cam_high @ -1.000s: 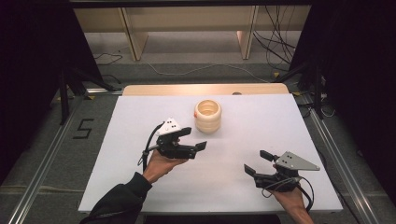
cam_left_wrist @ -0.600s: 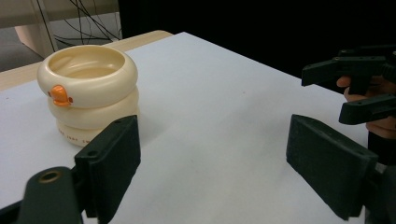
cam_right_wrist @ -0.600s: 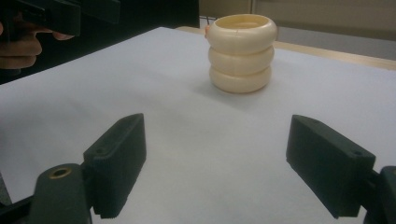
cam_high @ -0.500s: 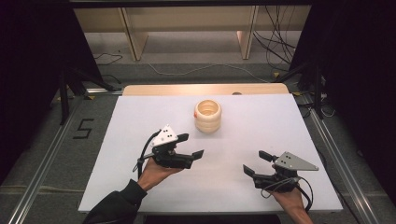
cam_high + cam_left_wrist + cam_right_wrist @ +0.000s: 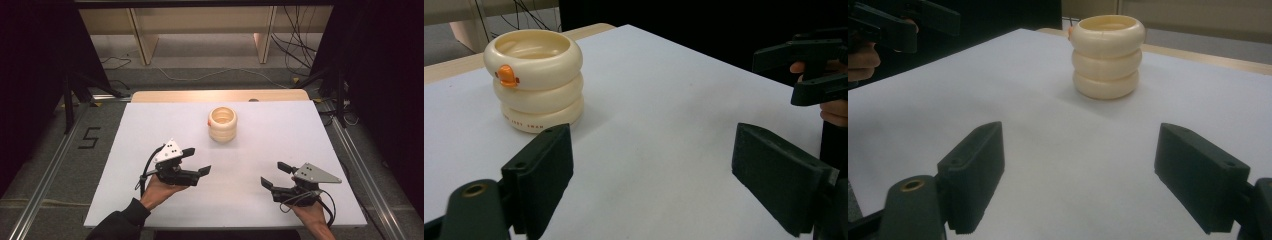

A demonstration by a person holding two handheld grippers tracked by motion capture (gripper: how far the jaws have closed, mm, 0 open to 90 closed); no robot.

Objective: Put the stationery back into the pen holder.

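1. The left gripper view shows an orange knob (image 5: 507,76) on the cream cup (image 5: 534,80).
2. The glossy, three-ringed cup stands on the matte white counter (image 5: 150,130).
3. The left gripper (image 5: 195,161) and right gripper (image 5: 275,175), jaws released, flank it nearer the person.

cream ribbed cup (image 5: 222,124) with a small orange duck-bill knob (image 5: 507,76) and faint reddish lettering near its base, plain white table (image 5: 280,135) with a pale wood far edge, black left gripper (image 5: 199,161), black right gripper (image 5: 273,174) with grey plate
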